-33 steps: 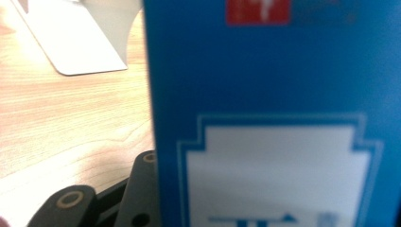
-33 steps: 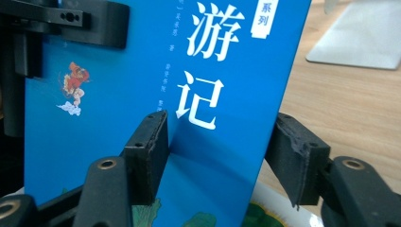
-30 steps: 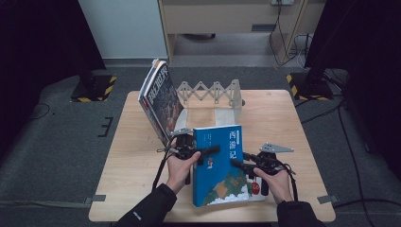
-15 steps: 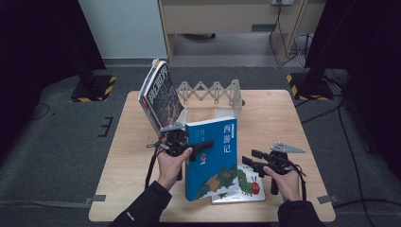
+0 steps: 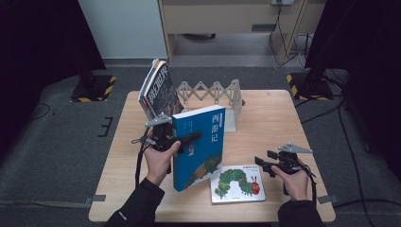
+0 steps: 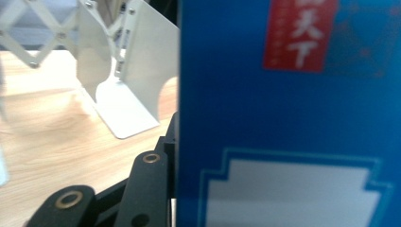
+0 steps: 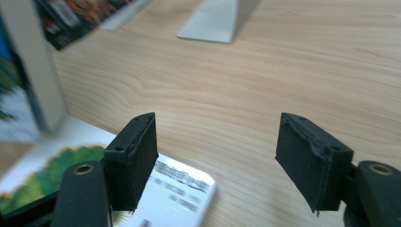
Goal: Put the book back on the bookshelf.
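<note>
So the left tongs (image 5: 189, 138) grip the blue book (image 5: 198, 146), tilted up off the tabletop (image 5: 283, 118); right tongs (image 5: 261, 163), just been opening, hold nothing beside the caterpillar book (image 5: 238, 183).

High view evenly but dimly lit from above, the table (image 5: 283, 123) seen brightest and the left and right edges lost in black; left gripper view softened by close-range blur across the blue book (image 6: 288, 113); right gripper view blurred at upper left, soft shadows cast.
</note>
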`<state>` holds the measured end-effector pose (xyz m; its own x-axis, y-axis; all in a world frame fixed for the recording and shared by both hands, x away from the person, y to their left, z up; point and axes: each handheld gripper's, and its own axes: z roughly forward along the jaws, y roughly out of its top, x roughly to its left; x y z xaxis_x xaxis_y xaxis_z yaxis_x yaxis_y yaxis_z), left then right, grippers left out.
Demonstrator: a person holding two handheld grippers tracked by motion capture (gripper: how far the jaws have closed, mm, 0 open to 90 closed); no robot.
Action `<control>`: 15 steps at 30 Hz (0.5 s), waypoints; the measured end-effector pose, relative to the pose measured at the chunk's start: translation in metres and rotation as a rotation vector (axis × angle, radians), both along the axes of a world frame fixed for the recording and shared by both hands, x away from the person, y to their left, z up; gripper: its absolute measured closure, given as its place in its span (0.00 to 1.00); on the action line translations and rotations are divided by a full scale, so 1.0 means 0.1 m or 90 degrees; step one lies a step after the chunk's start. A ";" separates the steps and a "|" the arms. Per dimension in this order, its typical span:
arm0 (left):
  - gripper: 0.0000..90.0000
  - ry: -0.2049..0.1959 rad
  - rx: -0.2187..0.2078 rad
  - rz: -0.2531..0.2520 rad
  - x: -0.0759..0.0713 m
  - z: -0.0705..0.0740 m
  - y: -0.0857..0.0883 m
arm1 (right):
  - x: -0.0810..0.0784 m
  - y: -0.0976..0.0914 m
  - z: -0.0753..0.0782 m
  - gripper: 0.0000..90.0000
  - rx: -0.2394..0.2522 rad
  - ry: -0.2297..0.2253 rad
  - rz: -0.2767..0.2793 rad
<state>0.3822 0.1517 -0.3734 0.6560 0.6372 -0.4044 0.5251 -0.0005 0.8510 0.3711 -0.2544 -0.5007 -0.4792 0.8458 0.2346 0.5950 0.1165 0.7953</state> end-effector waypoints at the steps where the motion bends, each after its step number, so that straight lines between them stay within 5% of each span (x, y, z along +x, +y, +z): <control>1: 0.67 -0.002 0.004 0.006 0.01 0.01 0.02 | 0.00 -0.01 -0.01 0.30 -0.012 0.006 -0.004; 5: 0.67 -0.011 0.013 0.026 0.07 0.06 0.07 | 0.04 -0.08 -0.07 0.27 -0.071 0.035 -0.014; 15: 0.67 -0.034 0.037 0.082 0.30 0.13 0.09 | 0.11 -0.17 -0.23 0.20 -0.129 0.075 -0.045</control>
